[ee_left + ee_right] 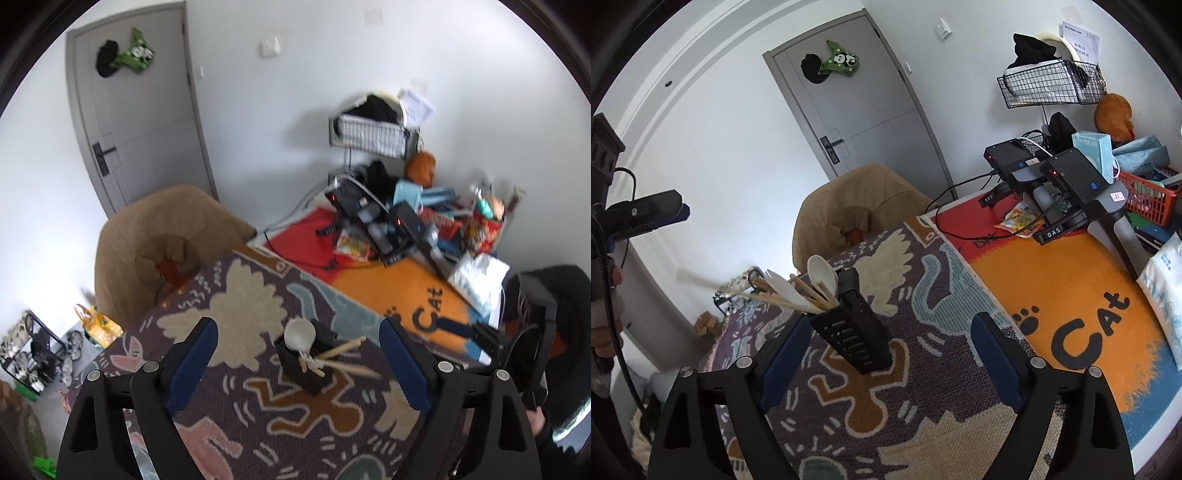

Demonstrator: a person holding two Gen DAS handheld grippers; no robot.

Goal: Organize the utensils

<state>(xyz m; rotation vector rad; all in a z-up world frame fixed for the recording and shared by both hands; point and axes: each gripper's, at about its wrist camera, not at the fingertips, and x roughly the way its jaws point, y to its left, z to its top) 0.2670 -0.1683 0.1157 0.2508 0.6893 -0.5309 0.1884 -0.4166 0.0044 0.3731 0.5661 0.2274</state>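
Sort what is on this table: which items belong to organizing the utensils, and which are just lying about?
Part of the job:
- slotted black plastic utensil holder
- white plastic spoon
- light wooden chopsticks

Lying about:
- red plastic mesh basket
- yellow printed snack packet
- pale blue carton
- black charging devices with red lights

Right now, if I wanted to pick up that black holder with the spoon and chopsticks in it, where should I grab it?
Grip the black holder low on its slotted walls, coming from the side, probably across its narrower width. The white spoon and chopsticks fan out of the top, so coming from above would bump them.
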